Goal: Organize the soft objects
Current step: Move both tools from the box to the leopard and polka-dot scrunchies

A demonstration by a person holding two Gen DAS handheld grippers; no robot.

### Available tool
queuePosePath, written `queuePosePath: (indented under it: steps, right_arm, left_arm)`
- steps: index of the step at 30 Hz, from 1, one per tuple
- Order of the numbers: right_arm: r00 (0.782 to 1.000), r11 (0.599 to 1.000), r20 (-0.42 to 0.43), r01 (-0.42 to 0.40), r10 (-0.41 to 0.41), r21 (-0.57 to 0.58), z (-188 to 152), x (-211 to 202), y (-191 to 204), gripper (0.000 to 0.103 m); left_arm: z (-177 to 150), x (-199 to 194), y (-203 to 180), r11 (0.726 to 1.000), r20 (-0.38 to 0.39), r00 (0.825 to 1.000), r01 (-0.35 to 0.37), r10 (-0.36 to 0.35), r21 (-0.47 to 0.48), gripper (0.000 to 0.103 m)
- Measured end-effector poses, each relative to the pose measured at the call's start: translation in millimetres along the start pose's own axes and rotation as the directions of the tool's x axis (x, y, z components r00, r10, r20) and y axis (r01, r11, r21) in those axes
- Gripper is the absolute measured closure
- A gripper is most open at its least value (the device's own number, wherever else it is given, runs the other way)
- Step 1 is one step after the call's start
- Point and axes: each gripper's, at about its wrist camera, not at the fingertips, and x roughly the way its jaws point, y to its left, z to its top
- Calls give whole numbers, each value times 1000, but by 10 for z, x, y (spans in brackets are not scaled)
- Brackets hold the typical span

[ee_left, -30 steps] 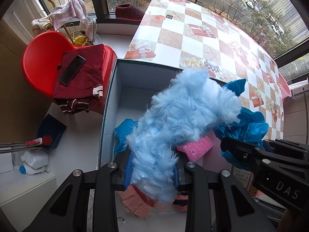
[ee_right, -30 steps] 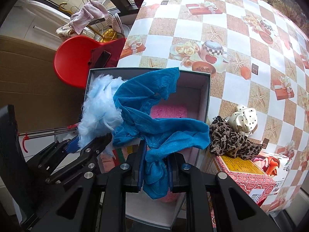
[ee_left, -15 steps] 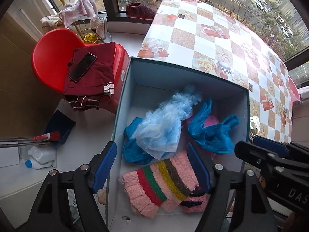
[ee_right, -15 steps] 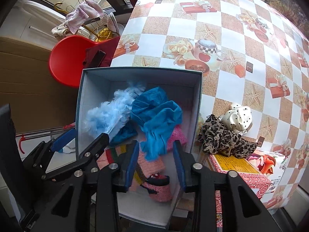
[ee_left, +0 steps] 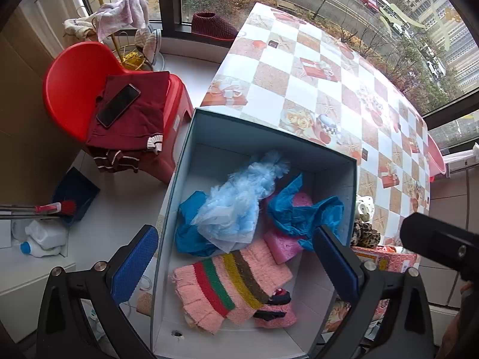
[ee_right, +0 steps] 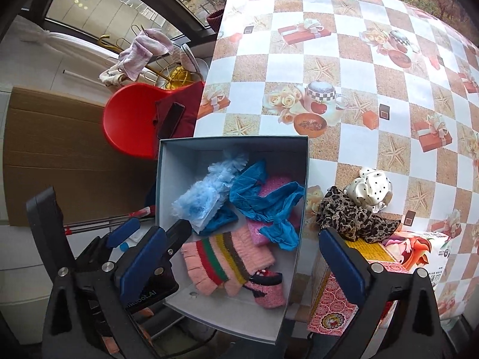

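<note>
An open grey box (ee_left: pixel 335 155) (ee_right: pixel 233 142) stands at the table's near edge. Inside lie a fluffy light-blue duster (ee_left: pixel 239 197) (ee_right: pixel 206 188), blue cloth (ee_left: pixel 302 212) (ee_right: pixel 266 206), a pink sponge (ee_left: pixel 284 245) (ee_right: pixel 274 184) and a striped pink knit (ee_left: pixel 230 284) (ee_right: pixel 227 257). My left gripper (ee_left: pixel 236 266) is open and empty above the box. My right gripper (ee_right: pixel 239 260) is open and empty above the box's near side. A leopard-print cloth (ee_right: pixel 353 218) and a white dotted cloth (ee_right: pixel 369 187) lie on the table right of the box.
The table has a checked oilcloth (ee_right: pixel 344 68). A red patterned carton (ee_right: pixel 353 293) stands right of the box. A red chair (ee_left: pixel 74 89) with a maroon garment and a phone (ee_left: pixel 118 104) stands left. Bottles (ee_left: pixel 42 239) and a brush (ee_left: pixel 45 209) lie on the floor.
Both grippers opened and let go: the light-blue duster and the blue cloth dropped into the box. Both grippers then drew back and up, jaws wider.
</note>
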Motion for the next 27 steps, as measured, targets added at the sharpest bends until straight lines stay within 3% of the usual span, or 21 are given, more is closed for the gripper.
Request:
queuePosePath:
  steps: [5,12,15,19,24,27]
  right_arm:
    - [999,1000,36,-2,1,25,51,-377,-270,0]
    - [996,975,20,83,-89,206,97,-515,-1177,0]
    - [994,956,-43,109,-101,272,62,-342,-1561,0]
    - [990,948,-129,86,-48,306,13,1,-1844,0]
    - [972,958,-228,18,49,285,98,441,-1901,0]
    - [952,974,-298,5,65,227,176,696,-1848,0]
  left_arm:
    - [37,-69,-198,999,-17,999,42,-41,30,0]
    - [32,6,-575,993,-72,996,65,-58,97,0]
    - [23,76,-723,991,-97,994,64,-53,115,0]
    - [9,156,-848,992,-128,991,43,-28,120,0]
    - [0,177,-922,994,-143,990,5,12,112,0]
    - [1,184,-956,995,-149,988,-15,29,95,0]
